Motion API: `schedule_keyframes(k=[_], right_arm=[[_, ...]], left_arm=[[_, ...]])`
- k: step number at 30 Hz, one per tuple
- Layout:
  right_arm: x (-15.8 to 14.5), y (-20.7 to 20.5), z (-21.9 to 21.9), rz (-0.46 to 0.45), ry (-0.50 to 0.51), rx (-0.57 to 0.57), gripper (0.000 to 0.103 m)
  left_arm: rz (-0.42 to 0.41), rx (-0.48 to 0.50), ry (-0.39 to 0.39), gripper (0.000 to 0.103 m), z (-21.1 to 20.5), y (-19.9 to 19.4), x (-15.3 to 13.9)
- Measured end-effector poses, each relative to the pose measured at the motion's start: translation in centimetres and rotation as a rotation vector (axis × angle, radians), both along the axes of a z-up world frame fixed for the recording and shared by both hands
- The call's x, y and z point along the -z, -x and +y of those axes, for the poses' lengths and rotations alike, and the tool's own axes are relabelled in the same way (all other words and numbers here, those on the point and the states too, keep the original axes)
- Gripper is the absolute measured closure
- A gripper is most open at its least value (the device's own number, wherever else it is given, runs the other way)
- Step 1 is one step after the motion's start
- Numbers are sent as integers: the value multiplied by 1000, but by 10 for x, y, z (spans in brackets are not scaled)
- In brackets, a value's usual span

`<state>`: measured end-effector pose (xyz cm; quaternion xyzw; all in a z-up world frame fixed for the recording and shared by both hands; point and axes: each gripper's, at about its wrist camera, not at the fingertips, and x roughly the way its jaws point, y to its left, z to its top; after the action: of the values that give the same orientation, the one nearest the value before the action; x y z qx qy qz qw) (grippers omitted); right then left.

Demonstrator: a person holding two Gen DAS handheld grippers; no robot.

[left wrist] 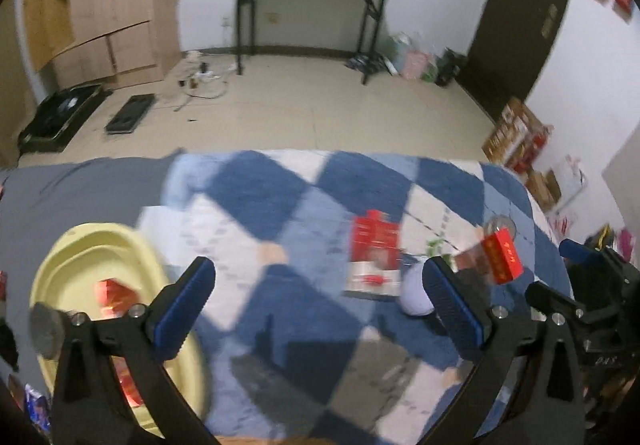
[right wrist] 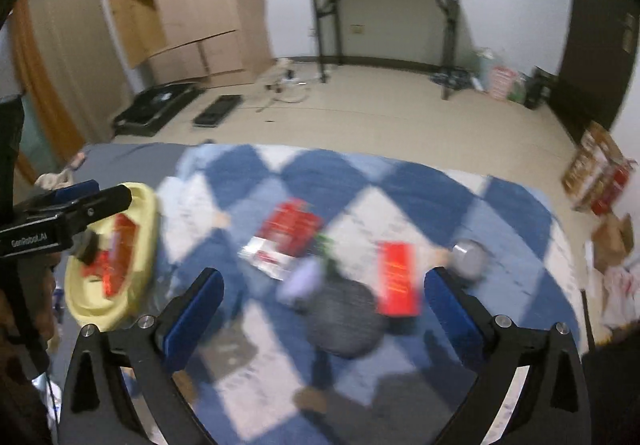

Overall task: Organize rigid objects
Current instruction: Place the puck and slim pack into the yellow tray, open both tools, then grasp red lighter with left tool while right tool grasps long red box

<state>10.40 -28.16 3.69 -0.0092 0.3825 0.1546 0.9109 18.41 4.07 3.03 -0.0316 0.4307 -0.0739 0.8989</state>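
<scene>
A checked blue-and-white blanket [left wrist: 280, 185] carries the loose things. My left gripper [left wrist: 320, 285] hangs open above it with nothing between its fingers. At its left sits a yellow basin [left wrist: 76, 245] that holds red boxes [left wrist: 114, 293]. A flat red-and-white box [left wrist: 374, 257], a pale round thing [left wrist: 414, 295], a small red box [left wrist: 502, 255] and a silver can [left wrist: 500, 225] lie to the right. My right gripper [right wrist: 324, 285] is open and empty above a grey round thing [right wrist: 344, 321], the lilac thing [right wrist: 304, 277] and the red box [right wrist: 398, 277]. Both views are blurred.
A grey round thing [right wrist: 86, 241] shows over the basin [right wrist: 148, 213], below the left gripper [right wrist: 100, 191]; what it is I cannot tell. Beyond the blanket's far edge is bare floor, with a black-legged table [left wrist: 312, 9], a wooden wardrobe [left wrist: 108, 5] and cartons [left wrist: 516, 137].
</scene>
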Motion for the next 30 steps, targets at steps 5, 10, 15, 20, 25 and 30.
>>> schedule_keyframes(k=[5,10,15,20,25,30], right_arm=[[28,-20,-18,42,-33,23,3],[43,-46,-32,63,-41,7,15],[59,-67,-32,88,-69,-14,28],[73,-82,-26,115,-78,-26,60],[75,-87,-30,122,-105,-16,79],[60,-75,-43,74,-159,12,81]], left_arm=[[64,67,-27,15,-39,-29,29],[126,101,-43,33,-55,-53,58],[148,126,-63,42,-66,-63,78],[149,153,-66,66,-74,-64,88],[143,160,-69,78,-79,-64,86],[117,158,-56,78,-77,-57,72]])
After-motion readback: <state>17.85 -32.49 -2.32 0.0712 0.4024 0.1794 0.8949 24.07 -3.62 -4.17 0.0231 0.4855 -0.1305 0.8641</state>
